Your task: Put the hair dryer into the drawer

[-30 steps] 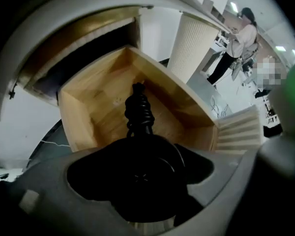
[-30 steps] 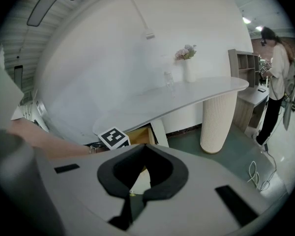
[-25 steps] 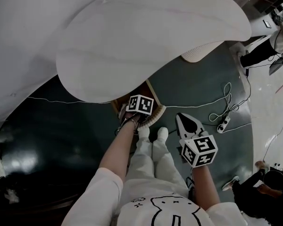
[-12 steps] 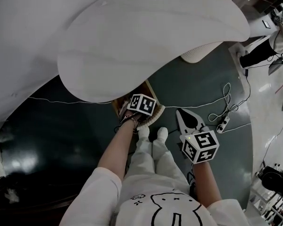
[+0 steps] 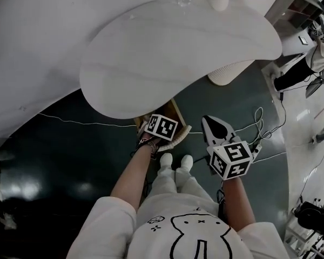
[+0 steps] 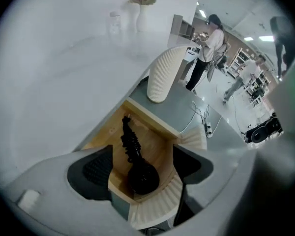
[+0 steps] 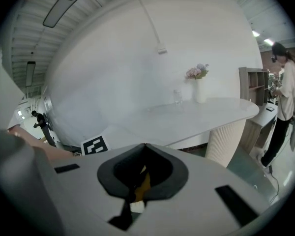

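1. Hair dryer (image 6: 137, 173): black, lying on the wooden floor of the drawer (image 6: 160, 141). Its round body is toward the ribbed front panel and its narrow ridged end points at the back wall.
2. The drawer is open, sticking out from under the white table (image 5: 167, 47). In the head view only a corner of it (image 5: 176, 108) shows past the table edge.
3. Left gripper (image 6: 143, 151): jaws spread wide, looking down into the drawer. The dryer shows in the gap between the pads, clear of both, with nothing clamped.
4. Right gripper (image 7: 144, 147): jaw tips meet and nothing is between them. It sits off to the right of the drawer and points up at the table edge. In the head view it (image 5: 209, 124) is over the dark floor, beside the person's white shoes (image 5: 175, 161).
5. Table top: a white vase with flowers (image 7: 200, 88) and a clear glass (image 7: 177, 96) stand just beside each other near the far end.
6. A ribbed white pedestal (image 6: 162, 75) stands under the table, behind the drawer.
7. Floor: a white power strip (image 5: 257, 146) with looped cable lies to the right of the right gripper.
8. Background right: a person (image 7: 285, 95) stands at a shelf unit.
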The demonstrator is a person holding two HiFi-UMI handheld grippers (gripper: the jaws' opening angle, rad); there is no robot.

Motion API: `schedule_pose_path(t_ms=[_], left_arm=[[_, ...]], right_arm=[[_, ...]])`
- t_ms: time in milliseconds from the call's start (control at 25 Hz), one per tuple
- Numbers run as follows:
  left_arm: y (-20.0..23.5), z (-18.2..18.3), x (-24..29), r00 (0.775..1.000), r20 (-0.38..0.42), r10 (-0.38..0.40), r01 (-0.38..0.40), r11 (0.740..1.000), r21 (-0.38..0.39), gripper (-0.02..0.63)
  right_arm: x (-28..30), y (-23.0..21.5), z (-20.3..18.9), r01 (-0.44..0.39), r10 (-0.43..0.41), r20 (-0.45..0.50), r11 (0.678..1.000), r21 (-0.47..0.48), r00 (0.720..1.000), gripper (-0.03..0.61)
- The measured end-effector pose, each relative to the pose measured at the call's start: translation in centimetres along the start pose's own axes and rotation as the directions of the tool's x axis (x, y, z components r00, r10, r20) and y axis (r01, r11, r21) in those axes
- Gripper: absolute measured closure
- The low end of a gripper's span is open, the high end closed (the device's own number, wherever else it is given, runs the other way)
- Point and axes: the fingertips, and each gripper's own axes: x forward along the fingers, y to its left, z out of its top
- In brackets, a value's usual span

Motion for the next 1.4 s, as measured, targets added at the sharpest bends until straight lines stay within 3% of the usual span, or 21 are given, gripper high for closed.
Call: schedule_pose_path(t_ms=[360,520,720,880,1120,1280,1400], left_arm=[[0.5,1.5,-6.4,0.99,0.141,-0.015,0.028,0.996,-0.09,0.244],[2.0,3.1,-9.8,0.969,0.243,0.029,0.001,0.992,-0.125,0.244],[3.1,2.4,-12.4,0.957,0.286,0.039,0.015,0.982,-0.186,0.244],[4.5,2.9,-15.4,0.931,0.355,0.08,0.004,0.973,-0.229,0.244],[6.0,4.5,-20.8,0.861,0.49,0.138,-0.003,0.964,-0.266,0.244],[6.8,5.8,-24.9,0.783,0.599,0.166,-0.01,0.967,-0.255,0.244],[7.3,6.6,-28.3,0.713,0.677,0.182,-0.007,0.968,-0.252,0.244]], right_arm=[[-1.4,1.8,5.4,0.001,0.005,0.099,0.998,-0.066,0.995,0.577],[-2.0,2.3,7.8,0.0,0.012,0.144,0.997,-0.081,0.99,0.577],[-2.6,2.9,10.5,0.018,0.0,0.198,0.996,-0.09,0.98,0.577],[-3.3,3.7,12.5,0.021,0.008,0.233,0.992,-0.125,0.972,0.577],[-4.5,5.6,15.6,0.022,0.034,0.285,0.981,-0.193,0.958,0.577],[-5.5,6.7,17.3,0.026,0.05,0.323,0.974,-0.227,0.945,0.577],[-6.4,7.6,18.4,0.031,0.06,0.349,0.968,-0.249,0.935,0.577]])
